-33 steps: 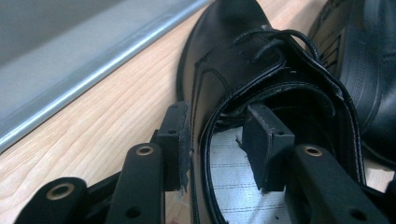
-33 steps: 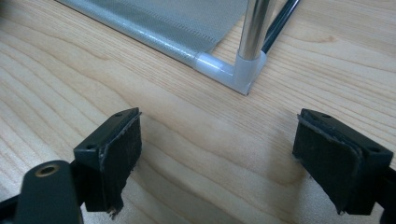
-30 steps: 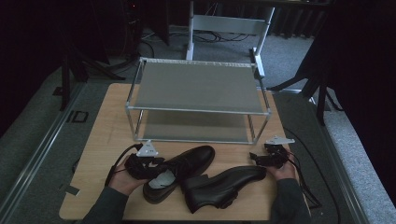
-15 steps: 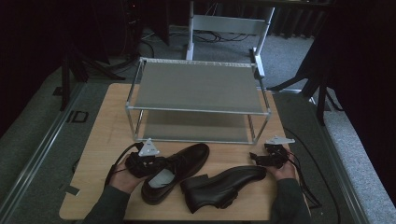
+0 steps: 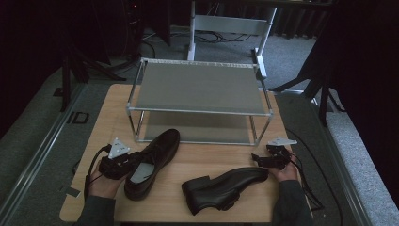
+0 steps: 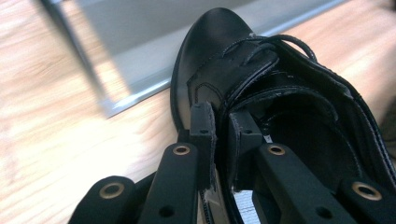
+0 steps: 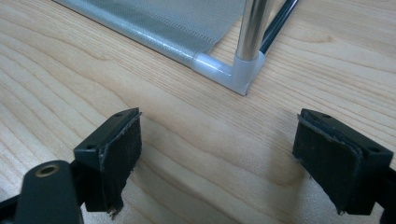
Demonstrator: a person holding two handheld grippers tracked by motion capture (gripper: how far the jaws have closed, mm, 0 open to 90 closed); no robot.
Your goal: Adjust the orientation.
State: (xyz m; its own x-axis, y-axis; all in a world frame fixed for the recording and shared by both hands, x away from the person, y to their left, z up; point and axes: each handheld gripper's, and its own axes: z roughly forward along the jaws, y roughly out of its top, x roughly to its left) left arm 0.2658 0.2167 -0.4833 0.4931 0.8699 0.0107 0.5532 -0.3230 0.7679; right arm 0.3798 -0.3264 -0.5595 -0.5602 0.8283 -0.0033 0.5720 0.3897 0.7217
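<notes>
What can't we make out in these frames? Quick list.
- Left shoe: heel cut off by the bottom edge in the left gripper view; the left gripper, jaws clamped on its side wall, covers that wall.
- Right shoe: laces and inside too dark in the high view.
- Rack lower shelf: mostly hidden under the top shelf in the high view.
- Right gripper: jaws open over bare table.

No text can be read anywhere (labels too blurred)

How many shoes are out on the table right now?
2. One shoe lies at the table's near left, its side wall pinched by the left gripper. The other shoe lies on its side at near right, by the right gripper.
</notes>
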